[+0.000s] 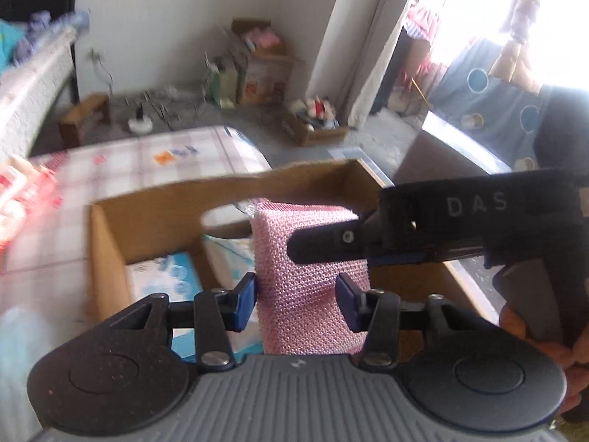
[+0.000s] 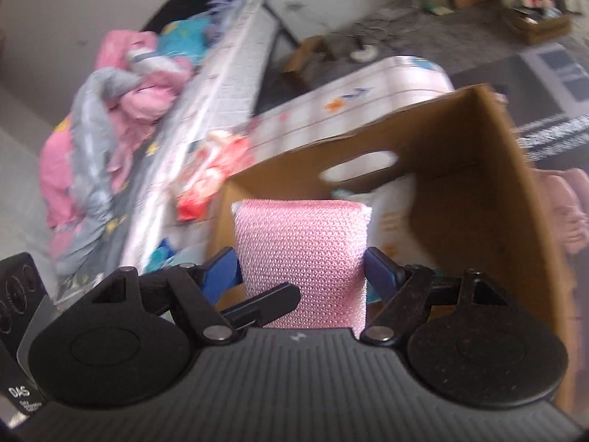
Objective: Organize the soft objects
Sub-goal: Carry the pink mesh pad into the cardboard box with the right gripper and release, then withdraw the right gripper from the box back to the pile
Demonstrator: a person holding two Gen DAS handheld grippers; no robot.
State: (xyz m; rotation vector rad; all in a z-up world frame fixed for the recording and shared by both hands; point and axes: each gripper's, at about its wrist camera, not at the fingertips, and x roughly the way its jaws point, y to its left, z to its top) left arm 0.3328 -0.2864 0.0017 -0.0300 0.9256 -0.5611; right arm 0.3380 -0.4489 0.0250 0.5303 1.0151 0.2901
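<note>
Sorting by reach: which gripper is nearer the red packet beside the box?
Left, probably. Left gripper sits on the side toward the red packet; right gripper reaches in from the opposite side.

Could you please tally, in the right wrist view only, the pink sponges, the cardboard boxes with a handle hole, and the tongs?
Pink sponge: 1
Box with a handle hole: 1
Tongs: 2, the right tongs and one finger of the left tongs
Total: 4
</note>
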